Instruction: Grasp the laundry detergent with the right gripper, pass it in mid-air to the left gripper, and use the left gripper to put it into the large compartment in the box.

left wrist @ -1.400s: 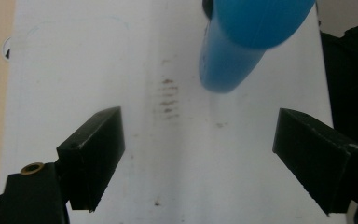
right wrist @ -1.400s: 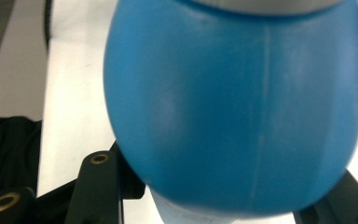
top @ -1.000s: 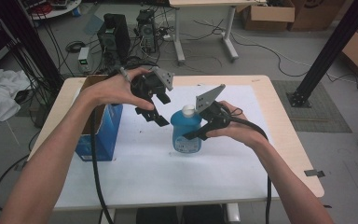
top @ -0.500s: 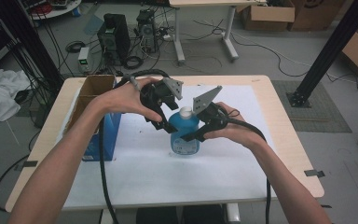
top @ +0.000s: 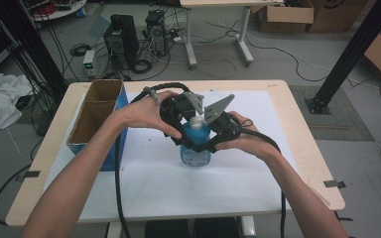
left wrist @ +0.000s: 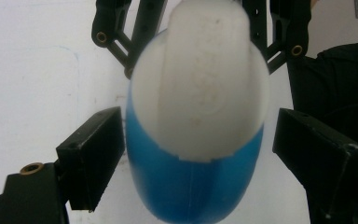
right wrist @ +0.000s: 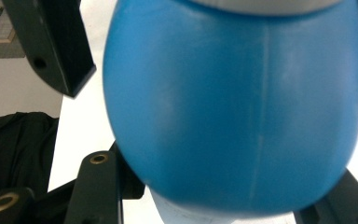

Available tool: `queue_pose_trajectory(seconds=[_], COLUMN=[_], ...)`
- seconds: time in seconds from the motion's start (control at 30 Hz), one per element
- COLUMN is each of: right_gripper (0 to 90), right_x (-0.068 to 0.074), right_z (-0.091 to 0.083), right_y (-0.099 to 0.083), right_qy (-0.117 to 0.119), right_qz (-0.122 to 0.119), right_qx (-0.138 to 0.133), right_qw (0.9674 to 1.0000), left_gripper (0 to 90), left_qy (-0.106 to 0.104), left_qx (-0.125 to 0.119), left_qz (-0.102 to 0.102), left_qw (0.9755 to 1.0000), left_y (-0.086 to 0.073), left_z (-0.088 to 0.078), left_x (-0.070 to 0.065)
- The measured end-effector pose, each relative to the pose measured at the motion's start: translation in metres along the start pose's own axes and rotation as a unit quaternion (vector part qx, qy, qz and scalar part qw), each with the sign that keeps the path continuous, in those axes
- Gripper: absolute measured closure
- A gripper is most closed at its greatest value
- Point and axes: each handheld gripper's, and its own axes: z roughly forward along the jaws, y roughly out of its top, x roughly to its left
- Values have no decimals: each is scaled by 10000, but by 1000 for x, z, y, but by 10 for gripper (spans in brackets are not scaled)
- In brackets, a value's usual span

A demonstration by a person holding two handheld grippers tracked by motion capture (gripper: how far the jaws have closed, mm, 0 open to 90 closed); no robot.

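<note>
Bottle (top: 195, 148) stood mid-table on the white sheet (top: 168, 183), long axis vertical, white pump cap (left wrist: 200, 79) pointing up. Right gripper (top: 198, 145) was clamped on its body; left gripper (left wrist: 196, 140) straddled the cap, jaws apart. Best approach, I'd judge: centre first, then close squarely without tipping it.

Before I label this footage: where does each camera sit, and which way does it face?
High view: above the person's side, facing forward and down on the table; both forearms and tongs meet at the blue pump bottle.
Left gripper view: rides the left tongs, looking down on the bottle's white pump.
Right gripper view: rides the right tongs, facing the bottle's side.
All three share the bottle.
</note>
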Motion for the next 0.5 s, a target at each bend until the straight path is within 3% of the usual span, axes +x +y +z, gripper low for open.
queue_pose_trajectory(seconds=[0.5], right_gripper=[457], right_x=[2], right_z=[2], right_y=[1], right_qy=[-3], right_qz=[4], right_qx=[21], right_qw=[10000], left_gripper=[234], left_qy=[42], left_qx=[72], left_qz=[6], left_qw=[10000], left_y=[1], left_z=[3], left_x=[-1])
